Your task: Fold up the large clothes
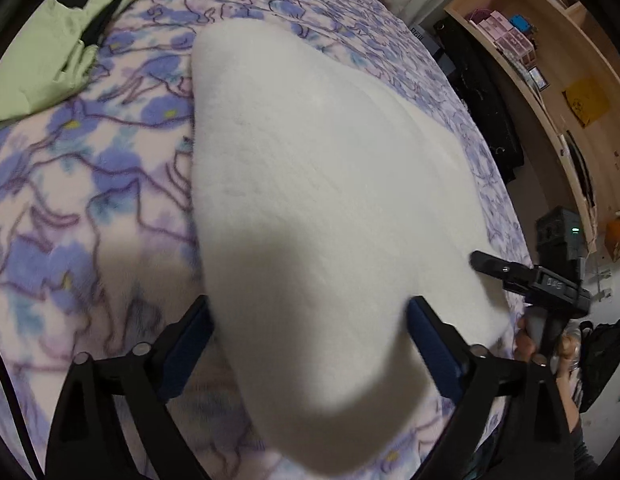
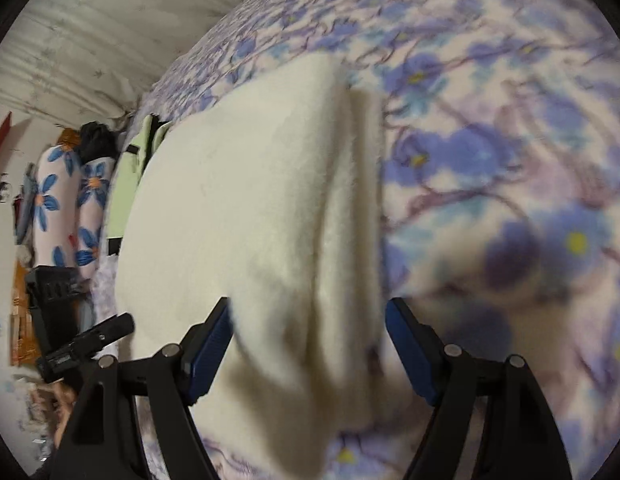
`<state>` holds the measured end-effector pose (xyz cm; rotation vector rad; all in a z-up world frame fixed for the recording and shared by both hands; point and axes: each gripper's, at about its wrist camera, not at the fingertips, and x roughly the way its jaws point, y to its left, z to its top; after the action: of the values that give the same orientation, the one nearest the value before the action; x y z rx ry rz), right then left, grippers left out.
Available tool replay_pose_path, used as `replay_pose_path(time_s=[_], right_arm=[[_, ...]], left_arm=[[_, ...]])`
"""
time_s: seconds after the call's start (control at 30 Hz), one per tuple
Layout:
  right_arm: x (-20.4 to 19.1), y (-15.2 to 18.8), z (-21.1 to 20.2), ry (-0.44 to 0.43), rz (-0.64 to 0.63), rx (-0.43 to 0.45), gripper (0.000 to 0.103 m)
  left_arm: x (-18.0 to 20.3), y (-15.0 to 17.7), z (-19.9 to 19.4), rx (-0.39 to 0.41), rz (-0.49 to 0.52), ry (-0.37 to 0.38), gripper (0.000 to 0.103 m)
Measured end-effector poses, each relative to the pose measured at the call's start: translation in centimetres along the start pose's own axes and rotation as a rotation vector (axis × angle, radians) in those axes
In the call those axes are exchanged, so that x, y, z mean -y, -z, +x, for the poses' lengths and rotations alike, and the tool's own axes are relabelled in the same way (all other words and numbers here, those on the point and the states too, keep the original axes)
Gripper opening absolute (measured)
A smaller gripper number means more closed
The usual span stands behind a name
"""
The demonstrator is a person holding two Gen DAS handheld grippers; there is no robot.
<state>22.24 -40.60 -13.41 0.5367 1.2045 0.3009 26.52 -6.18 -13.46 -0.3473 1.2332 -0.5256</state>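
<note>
Straddling white garment [image 1: 310, 200], both jaws apart | right wrist alone shows stacked folded edges [image 2: 358, 200]

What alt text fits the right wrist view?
A folded cream fleece garment lies on a purple floral bedspread, its near edge between the open right gripper fingers. The left gripper shows at lower left.

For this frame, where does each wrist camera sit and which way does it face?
Left wrist: behind the open left tongs, facing across the white garment on the floral blanket; the right tongs and a hand show at right.
Right wrist: behind the open right tongs, facing the garment's folded edge; the left tongs show at left.
Shared: garment, blanket, green clothing.
</note>
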Motion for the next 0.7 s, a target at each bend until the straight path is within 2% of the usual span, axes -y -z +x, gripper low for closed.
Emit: replay_pose_path(time_s=[0.03, 0.1, 0.2, 0.27, 0.33, 0.4, 0.43, 0.5, 0.6, 0.7], right_arm=[[0.3, -0.2, 0.6, -0.02, 0.003, -0.001, 0.091], [0.5, -0.7, 1.8, -0.059, -0.012, 0.01, 0.099], [-0.2, -1.3, 2.8, -0.082, -0.051, 0.055, 0.101], [-0.7, -1.4, 3.4, -0.098, -0.071, 0.073, 0.1], [-1.2, -1.5, 3.6, -0.14, -0.076, 0.068, 0.081], [-1.8, -1.8, 3.1, -0.141, -0.078, 0.069, 0.064], [-2.4, -1.7, 2.6, -0.128, -0.093, 0.081, 0.052], [-4.0, -1.3, 1.4, -0.079, -0.118, 0.112, 0.046], [-6.8, -0.4, 0.7, 0.006, -0.164, 0.123, 0.044], [-9.1, 1.2, -0.2, 0.033, -0.194, 0.124, 0.044]], left_arm=[[-0.4, -0.2, 0.5, -0.009, -0.016, 0.026, 0.1], [-1.3, -0.7, 1.8, -0.029, -0.053, 0.097, 0.102], [-2.0, -1.0, 3.1, -0.017, -0.063, 0.18, 0.103], [-2.0, -1.2, 3.4, 0.001, -0.051, 0.203, 0.103], [-1.6, -1.2, 3.5, 0.03, -0.034, 0.185, 0.098], [-0.5, -1.0, 2.8, 0.066, 0.009, 0.133, 0.081], [0.2, -0.9, 2.3, 0.083, 0.037, 0.103, 0.076], [1.5, -0.9, 1.2, 0.106, 0.086, 0.046, 0.065], [3.5, -0.8, -1.1, 0.15, 0.155, -0.017, 0.062], [3.9, -0.6, -3.8, 0.142, 0.169, -0.021, 0.061]])
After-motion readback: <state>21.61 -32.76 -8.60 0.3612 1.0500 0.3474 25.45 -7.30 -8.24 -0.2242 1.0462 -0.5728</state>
